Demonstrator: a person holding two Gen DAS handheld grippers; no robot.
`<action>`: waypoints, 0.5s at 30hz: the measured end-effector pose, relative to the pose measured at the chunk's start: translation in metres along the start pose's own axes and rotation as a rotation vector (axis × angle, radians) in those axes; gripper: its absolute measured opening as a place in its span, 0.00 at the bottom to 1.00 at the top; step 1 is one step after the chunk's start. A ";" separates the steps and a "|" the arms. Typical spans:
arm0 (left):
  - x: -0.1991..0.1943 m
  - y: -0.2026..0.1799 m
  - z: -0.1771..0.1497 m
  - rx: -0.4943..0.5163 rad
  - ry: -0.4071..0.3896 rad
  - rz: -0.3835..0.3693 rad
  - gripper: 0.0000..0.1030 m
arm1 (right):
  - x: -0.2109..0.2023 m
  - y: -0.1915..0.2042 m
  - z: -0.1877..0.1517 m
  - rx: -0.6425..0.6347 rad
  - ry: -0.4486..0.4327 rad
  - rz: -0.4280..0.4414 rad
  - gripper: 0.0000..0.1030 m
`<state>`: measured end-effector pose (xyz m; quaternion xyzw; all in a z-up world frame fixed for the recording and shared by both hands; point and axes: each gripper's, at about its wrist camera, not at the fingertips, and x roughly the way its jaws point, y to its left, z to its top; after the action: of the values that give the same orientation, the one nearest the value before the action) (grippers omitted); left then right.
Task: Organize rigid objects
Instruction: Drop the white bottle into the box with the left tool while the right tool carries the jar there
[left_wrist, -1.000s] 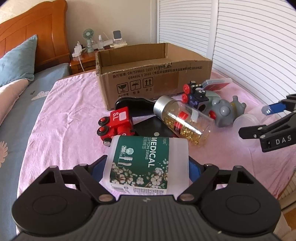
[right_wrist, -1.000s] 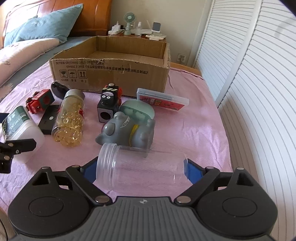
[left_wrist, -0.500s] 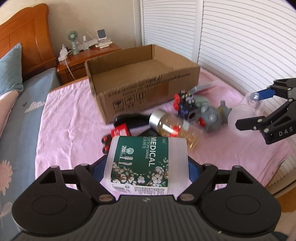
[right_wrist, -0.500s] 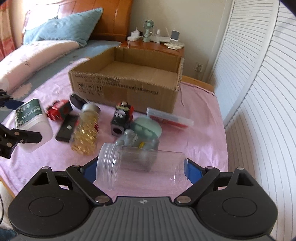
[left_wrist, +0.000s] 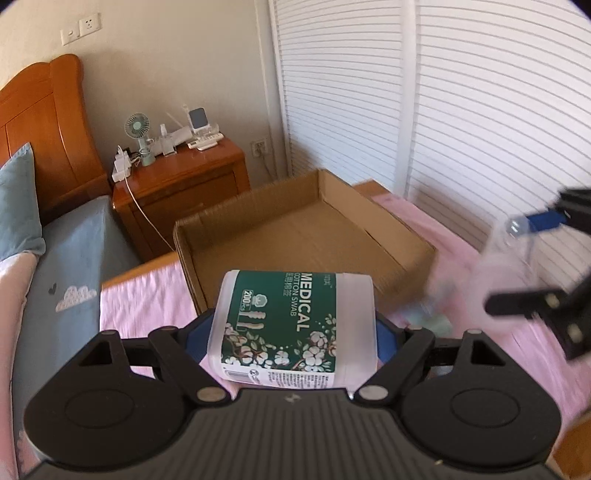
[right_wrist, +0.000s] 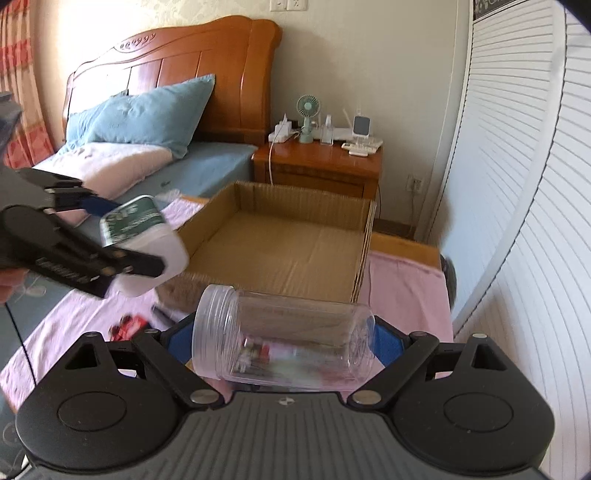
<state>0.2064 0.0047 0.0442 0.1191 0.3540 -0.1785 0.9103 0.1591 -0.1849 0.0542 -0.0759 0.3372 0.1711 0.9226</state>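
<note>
Here the left hand-held gripper (left_wrist: 295, 332) pinches a white plastic tub with a dark green "MEDICAL COTTON SWAB" label (left_wrist: 295, 325), its blue pads pressed against the tub's two ends, so the tub lies sideways between the fingers. It hangs in the air just in front of the near wall of an open brown cardboard box (left_wrist: 303, 236), whose floor shows bare. The right hand-held gripper (right_wrist: 284, 343) pinches a clear, lidless plastic jar (right_wrist: 284, 339) the same way, sideways, with its threaded mouth to the left and its base against the right blue pad. That jar is also off the bed, near the box's front edge and a little lower in the right wrist view. In that view the tub in the other gripper sits to the left, close to the box's left front corner. The box rests on a pink bedsheet (right_wrist: 402, 295). A small red toy vehicle (right_wrist: 127, 326), blurred, lies on the sheet below the tub. Behind the box stand a wooden nightstand (right_wrist: 321, 166) with a small green fan (right_wrist: 307, 118), a carved wooden headboard (right_wrist: 177, 74) and a blue pillow (right_wrist: 144, 114)
</note>
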 end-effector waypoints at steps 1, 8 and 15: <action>0.011 0.005 0.009 -0.008 0.002 0.006 0.81 | 0.004 -0.002 0.004 0.001 -0.001 0.002 0.92; 0.072 0.030 0.047 -0.045 0.001 0.062 0.81 | 0.029 -0.015 0.019 0.010 0.015 -0.007 0.92; 0.094 0.045 0.048 -0.085 -0.011 0.109 0.91 | 0.040 -0.015 0.024 0.021 0.027 -0.009 0.92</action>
<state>0.3182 0.0068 0.0181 0.0986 0.3491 -0.1143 0.9249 0.2080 -0.1817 0.0469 -0.0702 0.3509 0.1621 0.9196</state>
